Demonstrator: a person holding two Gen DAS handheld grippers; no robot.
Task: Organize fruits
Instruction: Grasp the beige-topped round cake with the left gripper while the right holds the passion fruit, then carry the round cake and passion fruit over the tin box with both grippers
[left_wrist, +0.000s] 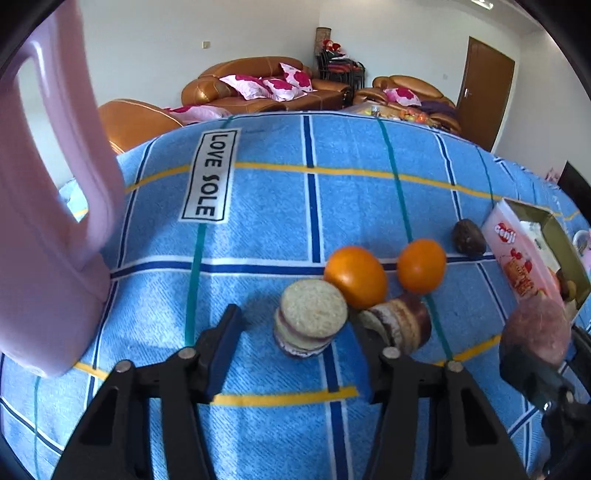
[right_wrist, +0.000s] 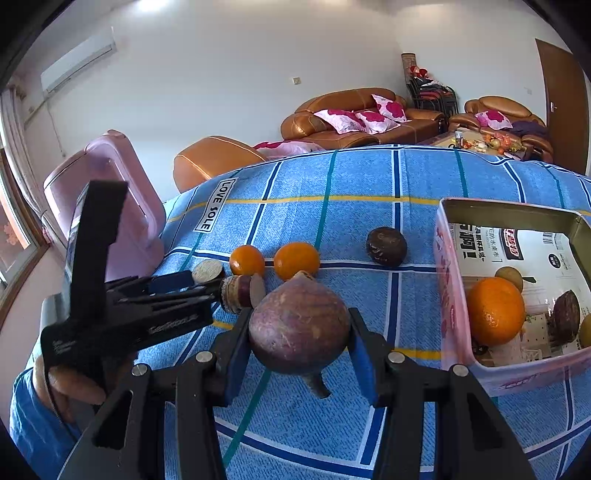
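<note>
My right gripper (right_wrist: 299, 350) is shut on a big purple-red bulb-shaped fruit (right_wrist: 299, 328), held above the blue checked cloth just left of the pink tin box (right_wrist: 443, 295). The box holds an orange (right_wrist: 495, 312) and a few other fruits. My left gripper (left_wrist: 295, 354) is open and empty, its jaws either side of a stack of round slices (left_wrist: 312, 317). Beside it lie a toppled stack of slices (left_wrist: 399, 325), two oranges (left_wrist: 356, 277) (left_wrist: 421, 265) and a dark passion fruit (left_wrist: 468, 237). The held fruit also shows in the left wrist view (left_wrist: 535, 328).
A tall pink plastic container (left_wrist: 48, 221) stands at the table's left edge. The cloth-covered table (left_wrist: 258, 184) carries a "LOVE SOLE" label. Brown sofas with pink cushions (left_wrist: 266, 88) stand beyond the table.
</note>
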